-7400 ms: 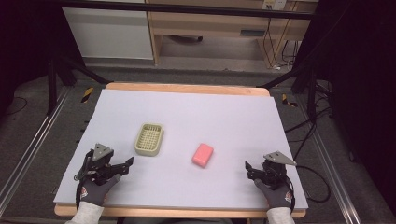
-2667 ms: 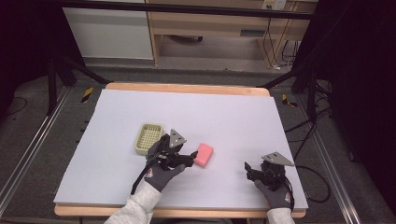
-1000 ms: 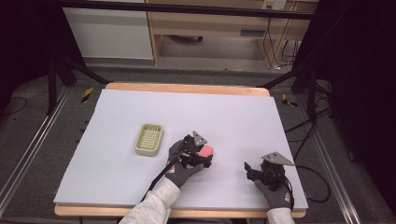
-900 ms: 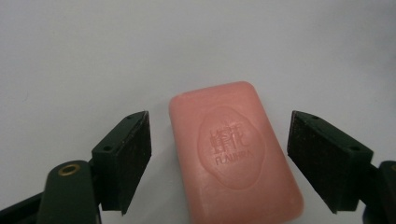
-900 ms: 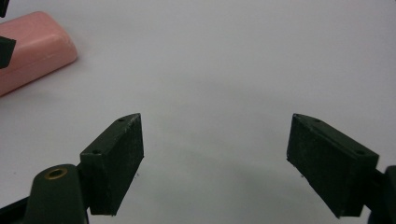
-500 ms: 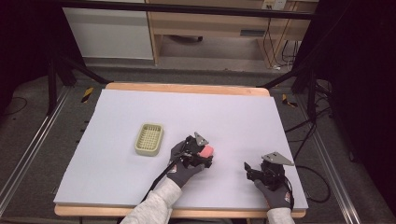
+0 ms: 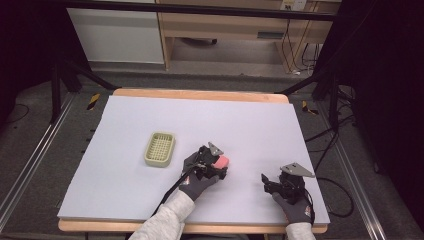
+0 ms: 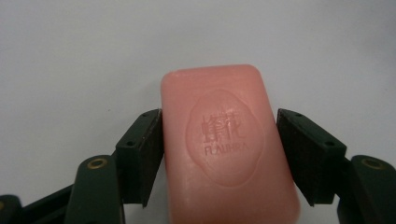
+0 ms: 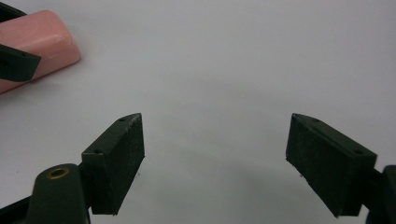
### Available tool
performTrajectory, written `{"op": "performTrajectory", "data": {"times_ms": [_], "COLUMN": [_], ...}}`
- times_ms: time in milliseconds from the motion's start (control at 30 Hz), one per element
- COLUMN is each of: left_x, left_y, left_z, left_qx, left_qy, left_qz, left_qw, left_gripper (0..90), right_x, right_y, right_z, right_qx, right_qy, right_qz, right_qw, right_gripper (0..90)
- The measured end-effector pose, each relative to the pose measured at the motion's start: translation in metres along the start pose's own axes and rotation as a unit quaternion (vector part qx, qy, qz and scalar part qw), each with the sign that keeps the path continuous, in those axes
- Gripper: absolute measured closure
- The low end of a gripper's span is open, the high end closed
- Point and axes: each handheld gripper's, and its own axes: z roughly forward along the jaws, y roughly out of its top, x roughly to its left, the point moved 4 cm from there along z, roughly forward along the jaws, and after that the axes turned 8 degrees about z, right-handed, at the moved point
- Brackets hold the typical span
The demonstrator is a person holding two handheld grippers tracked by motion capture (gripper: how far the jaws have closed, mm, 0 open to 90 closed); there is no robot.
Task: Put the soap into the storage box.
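Two gloved hands are reaching in from the near edge of the desk (image 7: 125, 120) in the high view, each holding a set of tongs. The left tongs (image 7: 216, 165) are lying near the middle of the pale sheet, their jaws set around a pink bar of soap (image 7: 221, 161) that is resting on the desk. The left hand (image 7: 197, 180), in a dark glove with a light sleeve behind it, is gripping the tool from behind. Just to the left of that hand, and apart from it, a small pale-green slotted soap dish (image 7: 159, 149) is sitting flat on the sheet. The right tongs (image 7: 267, 181) are resting near the front right corner, well apart from the soap, with the grey three-cornered plate on top and the right hand (image 7: 295, 206) behind them.

In the left gripper view, the soap (image 8: 229, 149) is lying lengthwise between the two black jaws of the left tongs (image 8: 219, 158). The left jaw is pressing against the bar's long side; the right jaw is standing just beside the other long side, and whether it is touching cannot be told. A stamped oval emblem with lettering is showing on the bar's upper face.

In the right gripper view, the right tongs (image 9: 215, 158) are standing wide open over bare desk surface, with nothing between the jaws. At the upper left, one end of the soap (image 9: 39, 39) is showing, with a dark jaw tip of the left tongs (image 9: 16, 63) lying across it.
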Motion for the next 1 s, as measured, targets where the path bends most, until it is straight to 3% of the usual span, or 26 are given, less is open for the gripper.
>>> {"op": "performTrajectory", "data": {"times_ms": [133, 1000], "left_x": [0.0011, -0.0001], "left_y": [-0.0005, 0.0005], "left_z": [-0.0015, 0.0033], "left_qx": [0.004, 0.021], "left_qy": [-0.002, 0.001], "left_qz": [-0.001, 0.016], "left_qw": [1.0, 0.9996], "left_gripper": [36.6, 37.1], "right_x": [0.0001, 0.0006], "right_y": [0.0, 0.0001], "right_z": [-0.0001, 0.0], "right_qx": [0.0, 0.001], "right_qy": [0.0, 0.004], "right_qz": [0.0, -0.003], "right_qw": [1.0, 1.0], "right_gripper": [19.5, 19.9]}}
